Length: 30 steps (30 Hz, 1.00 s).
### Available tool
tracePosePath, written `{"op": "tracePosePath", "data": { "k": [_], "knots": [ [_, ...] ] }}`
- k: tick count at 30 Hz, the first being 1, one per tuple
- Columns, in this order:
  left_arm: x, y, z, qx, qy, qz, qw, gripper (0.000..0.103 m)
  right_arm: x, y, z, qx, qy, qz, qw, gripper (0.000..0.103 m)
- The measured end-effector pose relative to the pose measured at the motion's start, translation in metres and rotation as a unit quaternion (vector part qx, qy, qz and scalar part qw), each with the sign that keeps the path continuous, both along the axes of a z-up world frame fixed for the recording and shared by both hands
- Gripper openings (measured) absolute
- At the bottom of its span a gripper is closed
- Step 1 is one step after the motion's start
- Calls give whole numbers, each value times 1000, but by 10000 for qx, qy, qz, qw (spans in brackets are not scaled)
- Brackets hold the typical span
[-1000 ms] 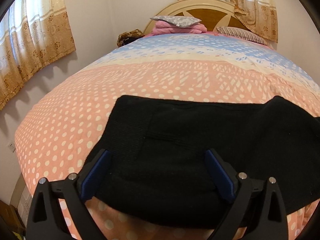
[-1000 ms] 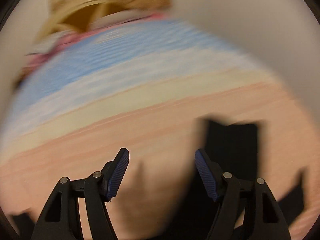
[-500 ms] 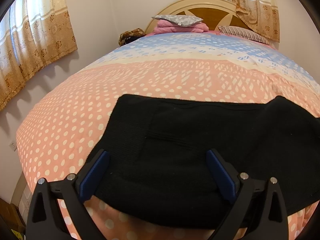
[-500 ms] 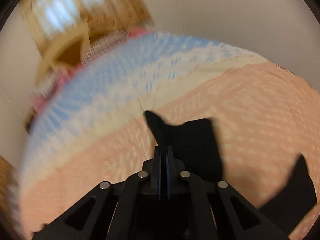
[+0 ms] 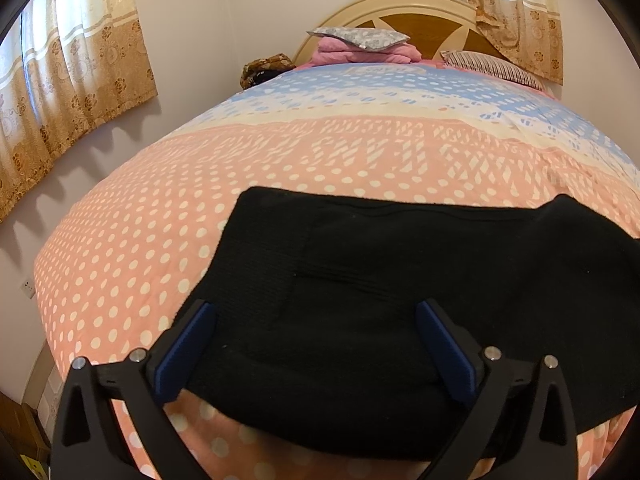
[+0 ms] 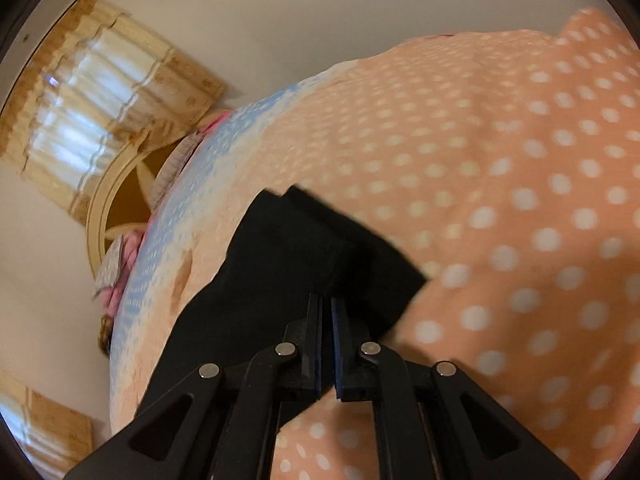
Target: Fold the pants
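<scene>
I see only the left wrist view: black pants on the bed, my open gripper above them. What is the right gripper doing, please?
Observer: The right gripper is shut on the pants; the cloth goes in between its fingers.
Operator: Which part of the pants does it hold?
Observer: A folded end, with two layers showing beyond the fingertips. Whether it is a leg end, I cannot tell.
Operator: Is that end lifted off the bed?
Observer: It seems raised above the dotted cover, but the view is tilted and a little blurred, so I am not sure.
</scene>
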State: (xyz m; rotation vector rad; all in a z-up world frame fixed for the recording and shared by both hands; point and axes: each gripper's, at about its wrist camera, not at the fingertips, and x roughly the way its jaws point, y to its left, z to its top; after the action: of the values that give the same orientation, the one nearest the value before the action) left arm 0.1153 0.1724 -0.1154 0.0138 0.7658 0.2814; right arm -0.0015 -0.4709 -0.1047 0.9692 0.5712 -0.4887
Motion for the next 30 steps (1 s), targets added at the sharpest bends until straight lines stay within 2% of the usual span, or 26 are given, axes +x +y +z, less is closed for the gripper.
{"op": "tracePosePath", "data": {
  "k": [3, 5, 8, 11, 14, 15, 18, 19, 22, 24, 25, 26, 28, 30],
  "knots": [
    [-1, 1, 2, -28, 0, -43, 10000, 103, -11, -9, 13, 49, -135, -192, 9997, 5],
    [-4, -2, 11, 6, 27, -56, 10000, 101, -11, -5, 27, -127, -294, -139, 9994, 5],
    [-16, -18, 32, -54, -215, -401, 9990, 101, -2, 0, 35, -434, -70, -45, 9990, 5],
    [-31, -48, 56, 30, -513, -901, 9946, 101, -5, -3, 26, 3, -265, -62, 9996, 6],
    [-38, -80, 71, -223, -628, -1450, 9872, 102, -12, 2, 16, 167, -468, 94, 9987, 6],
    [-39, -93, 74, -334, -612, -1635, 9841, 102, -9, 5, 14, 92, -436, 154, 9989, 11],
    [-39, -125, 74, -457, -498, -2022, 9770, 102, -8, 7, 1, 45, -345, 77, 9994, 52],
    [-39, -134, 73, -463, -472, -2116, 9751, 102, -7, 5, -5, 77, -332, -45, 9994, 54],
    [-38, -156, 67, -480, -290, -2371, 9699, 102, 5, 9, -1, -269, -342, -72, 9990, 54],
    [-39, -164, 63, -481, -158, -2436, 9685, 102, 19, 11, -2, -383, -105, -33, 9992, 51],
    [-41, -165, 62, -480, -135, -2434, 9687, 102, 22, 11, -4, -370, -89, -36, 9993, 40],
    [-42, -165, 61, -481, -119, -2412, 9692, 102, 26, 10, -6, -386, -44, -62, 9992, 35],
    [-43, -160, 61, -552, -69, -2324, 9710, 102, 26, 7, -8, -374, -42, -94, 9992, 8],
    [-39, -151, 63, -658, -17, -2233, 9725, 102, 23, 4, -9, -322, -107, -16, 9994, 6]
  ]
}}
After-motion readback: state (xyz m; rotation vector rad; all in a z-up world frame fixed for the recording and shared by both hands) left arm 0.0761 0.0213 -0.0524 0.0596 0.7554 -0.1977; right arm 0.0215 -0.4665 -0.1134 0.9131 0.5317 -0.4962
